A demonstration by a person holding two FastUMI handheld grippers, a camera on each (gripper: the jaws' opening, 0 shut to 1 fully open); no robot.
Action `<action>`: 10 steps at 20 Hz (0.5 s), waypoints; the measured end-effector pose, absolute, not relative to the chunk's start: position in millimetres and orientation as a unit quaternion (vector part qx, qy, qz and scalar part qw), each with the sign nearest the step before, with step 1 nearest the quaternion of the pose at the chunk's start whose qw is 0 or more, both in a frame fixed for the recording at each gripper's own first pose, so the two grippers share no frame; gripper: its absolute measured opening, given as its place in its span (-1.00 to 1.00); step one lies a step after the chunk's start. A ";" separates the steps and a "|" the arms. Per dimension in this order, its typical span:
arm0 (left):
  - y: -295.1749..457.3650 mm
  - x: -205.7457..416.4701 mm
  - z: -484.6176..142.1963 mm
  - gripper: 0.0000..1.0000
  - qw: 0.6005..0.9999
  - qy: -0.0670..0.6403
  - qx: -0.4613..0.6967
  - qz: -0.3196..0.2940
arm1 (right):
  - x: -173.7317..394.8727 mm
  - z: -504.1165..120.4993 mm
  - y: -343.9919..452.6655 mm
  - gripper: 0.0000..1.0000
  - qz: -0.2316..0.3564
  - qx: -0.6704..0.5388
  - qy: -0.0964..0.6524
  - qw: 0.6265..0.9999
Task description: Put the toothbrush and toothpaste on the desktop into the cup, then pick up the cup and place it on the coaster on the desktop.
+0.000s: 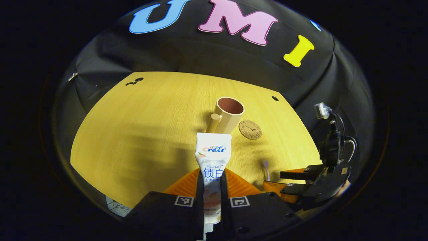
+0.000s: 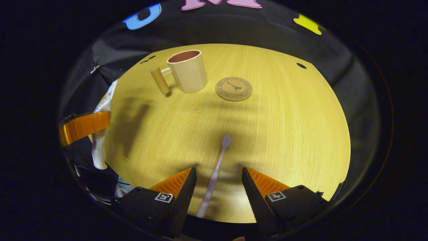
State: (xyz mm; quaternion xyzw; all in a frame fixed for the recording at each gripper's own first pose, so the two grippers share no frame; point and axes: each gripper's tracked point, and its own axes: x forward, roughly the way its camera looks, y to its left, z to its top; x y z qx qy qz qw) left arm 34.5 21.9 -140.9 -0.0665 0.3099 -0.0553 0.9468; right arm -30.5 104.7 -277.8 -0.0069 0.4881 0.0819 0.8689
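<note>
In the left gripper view my left gripper point(image 1: 212, 174) is shut on a white toothpaste tube point(image 1: 212, 150), whose flat end points up toward the beige cup point(image 1: 227, 117). The cup stands upright on the yellow desktop, handle to its left, with a round cork coaster point(image 1: 250, 129) just to its right. In the right gripper view my right gripper point(image 2: 219, 172) is open, its fingers on either side of a pale toothbrush point(image 2: 215, 170) that lies on the desktop. The cup point(image 2: 187, 71) and coaster point(image 2: 233, 88) sit farther off. The toothpaste tube point(image 2: 102, 130) hangs at the left in the other gripper's fingers point(image 2: 85, 125).
The yellow wooden desktop point(image 1: 140, 124) has small dark holes near its far corners point(image 1: 275, 98). The black cloth wall closes in behind it. The right gripper point(image 1: 301, 182) and its cable show at the right edge of the left gripper view, beside the toothbrush head point(image 1: 266, 164).
</note>
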 end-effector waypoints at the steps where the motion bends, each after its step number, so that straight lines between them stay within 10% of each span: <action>1: 21.5 33.7 -138.5 -0.50 0.948 0.305 -0.071 -0.056 | -30.2 -281.7 104.0 0.61 0.077 -0.009 0.495 0.865; 3: 21.6 30.0 -136.4 -0.50 0.950 0.298 -0.080 -0.054 | -30.3 -288.4 102.0 0.18 0.068 -0.011 0.507 0.859; 4: 26.4 26.6 -136.4 -0.50 0.951 0.295 -0.083 -0.047 | -30.1 -290.9 101.7 0.56 0.065 -0.012 0.514 0.855; 9: 35.0 21.6 -132.4 -0.50 0.953 0.285 -0.098 -0.021 | -25.2 -291.5 103.6 -0.50 0.072 -0.027 0.529 0.845; 10: 35.0 22.0 -129.8 -0.50 0.954 0.283 -0.100 -0.018 | -23.4 -293.8 103.7 -0.36 0.074 -0.030 0.530 0.844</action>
